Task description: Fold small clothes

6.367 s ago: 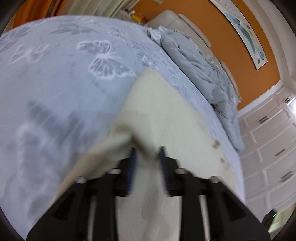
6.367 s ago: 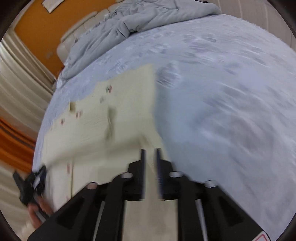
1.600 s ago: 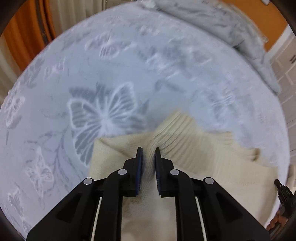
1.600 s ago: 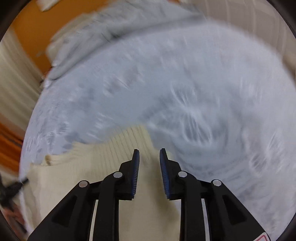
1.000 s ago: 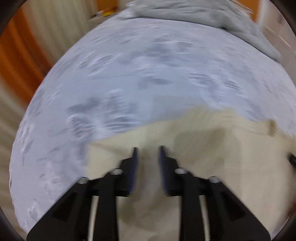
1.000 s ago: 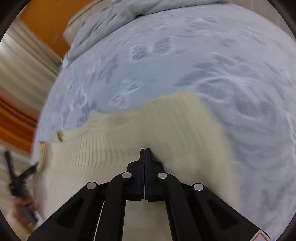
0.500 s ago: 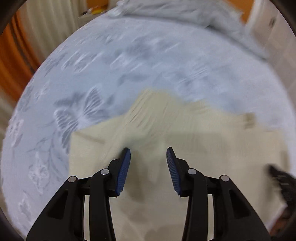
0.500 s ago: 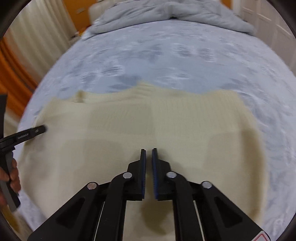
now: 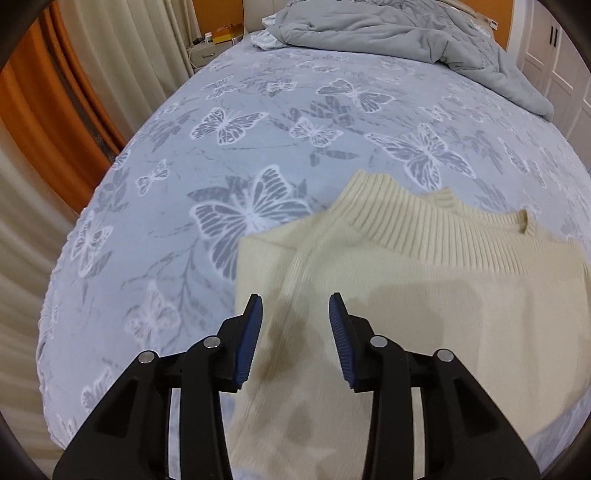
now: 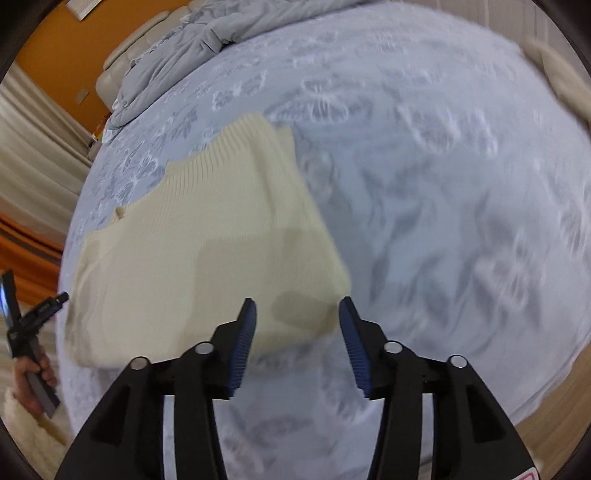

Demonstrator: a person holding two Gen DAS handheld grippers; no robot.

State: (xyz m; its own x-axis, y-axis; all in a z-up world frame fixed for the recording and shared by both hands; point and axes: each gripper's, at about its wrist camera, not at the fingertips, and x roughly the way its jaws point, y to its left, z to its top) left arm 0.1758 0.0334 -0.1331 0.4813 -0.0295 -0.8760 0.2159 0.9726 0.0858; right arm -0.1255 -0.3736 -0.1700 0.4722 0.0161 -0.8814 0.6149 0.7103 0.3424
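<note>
Blue bedsheet (image 9: 258,122) with white butterflies covers the bed, and a cream sweater (image 9: 424,295) lies folded flat on it, near the front edge. Left gripper (image 9: 295,325) hangs over the sweater with its jaws apart, holding nothing. Right gripper (image 10: 297,332) is over the sweater's corner, its jaws opening and empty. A grey blanket (image 9: 406,33) is bunched up at the far end.

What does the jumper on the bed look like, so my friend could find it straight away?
Look at the big bed with the blue-grey butterfly sheet. A crumpled grey duvet is piled at the far end; near the close edge lies a folded cream knitted jumper. Its plain cream colour and ribbed band set it apart from everything else on the bed.
</note>
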